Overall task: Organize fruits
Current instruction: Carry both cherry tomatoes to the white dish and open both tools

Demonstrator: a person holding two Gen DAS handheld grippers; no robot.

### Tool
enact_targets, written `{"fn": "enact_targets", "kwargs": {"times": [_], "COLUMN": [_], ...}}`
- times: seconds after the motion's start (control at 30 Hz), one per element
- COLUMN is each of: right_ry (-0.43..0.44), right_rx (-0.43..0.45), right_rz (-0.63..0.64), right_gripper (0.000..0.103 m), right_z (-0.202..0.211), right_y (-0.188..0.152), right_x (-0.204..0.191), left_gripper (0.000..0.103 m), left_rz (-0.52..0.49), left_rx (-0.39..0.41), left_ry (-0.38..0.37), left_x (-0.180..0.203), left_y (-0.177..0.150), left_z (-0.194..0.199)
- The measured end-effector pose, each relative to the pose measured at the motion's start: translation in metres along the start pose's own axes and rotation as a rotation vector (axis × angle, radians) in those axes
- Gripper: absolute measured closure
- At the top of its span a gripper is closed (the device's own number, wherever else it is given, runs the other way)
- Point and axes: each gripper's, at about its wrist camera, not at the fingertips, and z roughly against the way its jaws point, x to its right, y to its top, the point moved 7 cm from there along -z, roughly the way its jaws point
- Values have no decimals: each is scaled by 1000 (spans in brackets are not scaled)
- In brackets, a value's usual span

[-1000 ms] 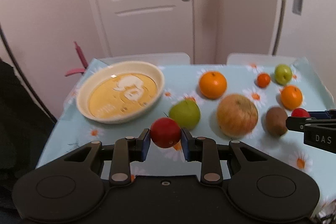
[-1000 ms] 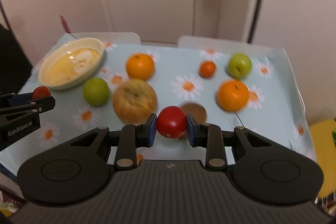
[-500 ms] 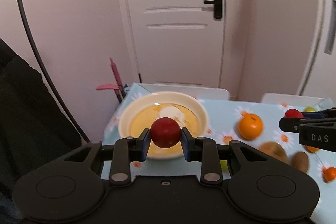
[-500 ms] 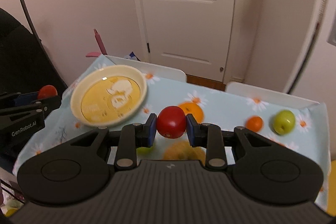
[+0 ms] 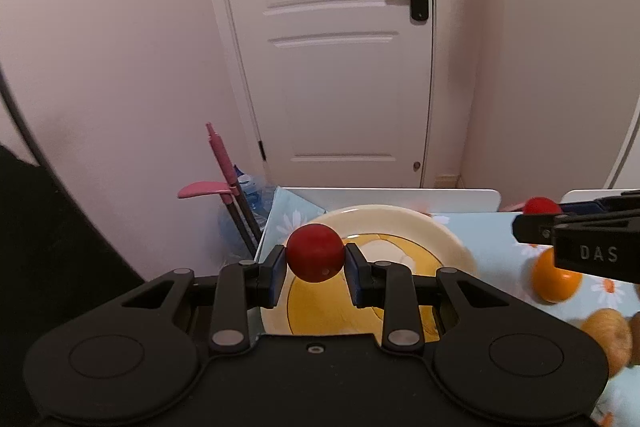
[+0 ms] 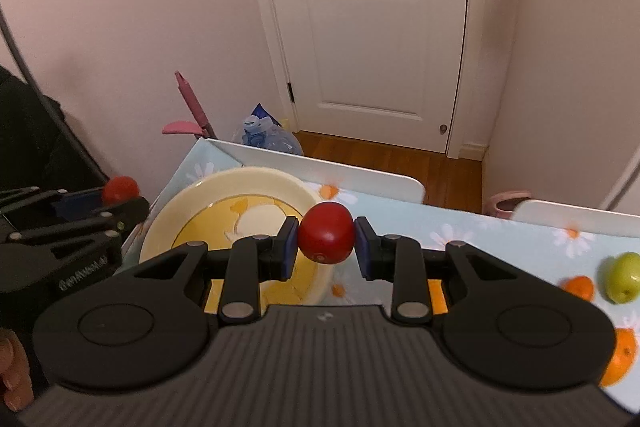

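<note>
While each gripper (image 5: 316, 265) (image 6: 326, 247) clamped a red fruit (image 5: 315, 258) (image 6: 326, 238) above the plate (image 5: 440, 235), delivery was the step in hand. Next, each needed lowering and releasing, I judged.

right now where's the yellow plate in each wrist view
Left wrist: the yellow plate sits centre-bottom, behind the left gripper and its red fruit.
Right wrist: the plate is left of centre, partly behind the right gripper.
Shared landmark: the white door behind the table.
</note>
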Motion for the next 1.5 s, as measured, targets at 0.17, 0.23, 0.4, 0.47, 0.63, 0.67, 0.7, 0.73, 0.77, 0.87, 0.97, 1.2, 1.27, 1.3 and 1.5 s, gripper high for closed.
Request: {"fn": "enact_targets", "kwargs": {"times": [0.17, 0.23, 0.4, 0.47, 0.63, 0.67, 0.7, 0.73, 0.77, 0.87, 0.97, 1.2, 1.27, 1.3, 1.5], "right_ry": [-10, -19, -38, -48, -66, -68, -70, -71, -71, -56, -34, 28, 46, 57, 87], "right_rx": [-22, -35, -62, -70, -84, -86, -88, -89, -91, -92, -94, -118, -126, -127, -132], "right_rz": [-30, -41, -68, -76, -101, -103, -102, -102, -101, -97, -70, 1, 31, 50, 164], "right_gripper": [59, 59, 59, 59, 59, 59, 59, 59, 59, 59, 59, 59, 59, 59, 59], "right_z": [-37, -50, -71, -77, -84, -85, -86, -86, -85, -83, -83, -90, -94, -96, -114], "right_y": [9, 10, 8, 7, 5, 5, 5, 5, 6, 8, 10, 8, 6, 5, -4], "right_x": [-8, -8, -1, 4, 15, 17, 18, 19, 19, 18, 14, -6, -14, -19, -41], "left_gripper": [69, 69, 69, 69, 69, 69, 67, 61, 54, 9, 9, 7, 6, 6, 6], "left_rz": [-30, -44, -84, -103, -126, -131, -137, -141, -148, -155, -131, -58, -32, -22, 18], "left_rx": [-29, -39, -72, -80, -109, -113, -116, -115, -112, -95, -97, -122, -124, -127, -144], "left_ry": [-35, -51, -90, -106, -141, -145, -150, -153, -151, -143, -149, -122, -118, -112, -106], "left_x": [-2, 0, 6, 11, 21, 23, 24, 25, 25, 20, 11, -14, -20, -22, -32], "left_y": [2, 1, -2, -3, -7, -7, -7, -7, -7, -5, -4, -10, -14, -16, -28], "left_z": [-42, -56, -91, -103, -125, -127, -128, -128, -127, -124, -114, -92, -86, -83, -73]}}
